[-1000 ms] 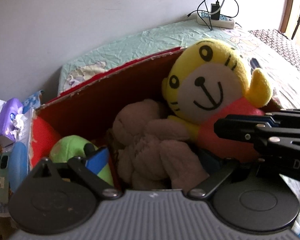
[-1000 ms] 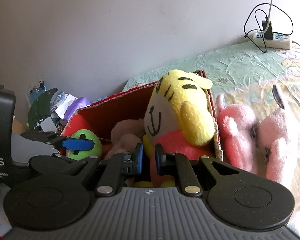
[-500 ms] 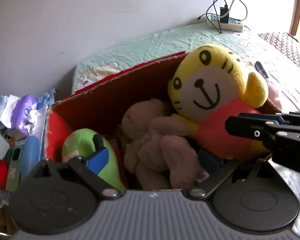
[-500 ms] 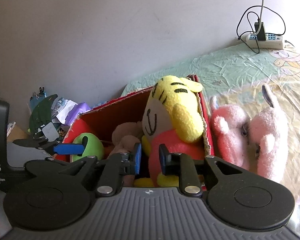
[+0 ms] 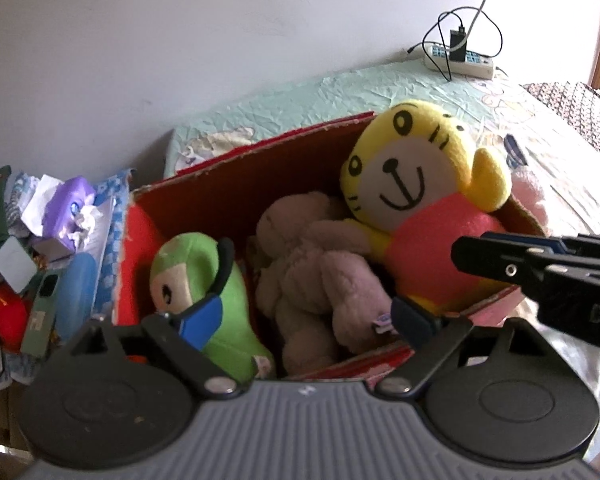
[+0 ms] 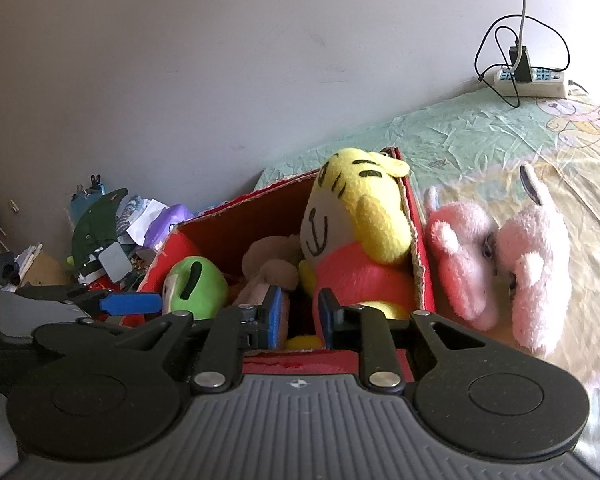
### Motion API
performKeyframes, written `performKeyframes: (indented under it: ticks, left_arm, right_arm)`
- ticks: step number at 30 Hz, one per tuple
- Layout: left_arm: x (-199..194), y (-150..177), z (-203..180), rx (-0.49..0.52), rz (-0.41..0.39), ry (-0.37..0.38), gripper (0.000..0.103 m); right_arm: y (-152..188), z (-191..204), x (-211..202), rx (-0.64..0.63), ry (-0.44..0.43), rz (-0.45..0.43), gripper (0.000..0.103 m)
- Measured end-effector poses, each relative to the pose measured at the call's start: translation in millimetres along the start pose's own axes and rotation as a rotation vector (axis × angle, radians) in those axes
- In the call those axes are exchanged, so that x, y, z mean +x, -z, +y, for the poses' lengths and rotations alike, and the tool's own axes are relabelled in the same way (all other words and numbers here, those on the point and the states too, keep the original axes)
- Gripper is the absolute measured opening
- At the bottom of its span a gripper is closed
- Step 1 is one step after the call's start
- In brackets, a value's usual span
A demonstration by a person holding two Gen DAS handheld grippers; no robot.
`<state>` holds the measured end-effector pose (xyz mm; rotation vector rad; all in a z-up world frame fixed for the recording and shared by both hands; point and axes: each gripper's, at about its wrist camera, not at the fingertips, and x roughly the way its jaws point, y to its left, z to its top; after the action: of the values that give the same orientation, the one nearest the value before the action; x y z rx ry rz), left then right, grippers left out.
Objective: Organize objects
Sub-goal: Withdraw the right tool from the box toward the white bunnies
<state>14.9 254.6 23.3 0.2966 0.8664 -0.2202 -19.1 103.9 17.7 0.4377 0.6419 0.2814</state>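
Closest to the lens in the left wrist view, the left hand-held gripper [image 5: 306, 318] sits at the bottom middle with its jaws spread wide and nothing pinched; they've just been closing a little. One blue pad [image 5: 202, 318] is in front of the green plush [image 5: 216, 300], the other is down by the brown plush [image 5: 320, 276]. The right hand-held gripper [image 6: 300, 316] in its own view is at the bottom centre, jaws open only a narrow gap, having just opened from pressed together, and nothing is gripped between them. It also pokes into the left view from the right edge, partly blocking the tiger's red belly.

Just past the pads is the red cardboard box [image 5: 236, 184], middle of the frame, sitting on the bed [image 5: 340, 96]. Inside, left to right: the green plush, the brown plush slumped in the middle, and the yellow tiger plush [image 5: 412, 176], propped upright against the right wall, head above the rim, smiling white face, red shirt.

Compared with a second ago, both cameras have backed off a bit, so the box looks smaller and more of its near edge shows.

Outside the box, right of it in the right wrist view, two pink plush toys [image 6: 500, 264] lie on the bed touching each other. Left of the box there's a messy pile [image 5: 40, 248] of papers and packets. Far back, upper right, a white power strip [image 5: 460, 60] with cables rests against the wall [image 5: 220, 40].
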Motion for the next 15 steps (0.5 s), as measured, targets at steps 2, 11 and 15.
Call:
performKeyframes:
  ticks: [2,11,15]
  left_arm:
    - [-5.5,2.7,0.4,-0.007,-0.007,-0.008,0.092]
    - [-22.7,17.7,-6.6,-0.019,-0.017,0.045,0.095]
    - [-18.4,24.4,-19.2,-0.001,0.005,0.067,0.095]
  right_arm:
    - [1.5,0.9,-1.5,0.006,-0.012,0.002,0.023]
    - [8.5,6.2,-13.6,-0.006,-0.019,0.0,0.023]
    - [11.0,2.2,-18.3,-0.001,0.004,0.004,0.023]
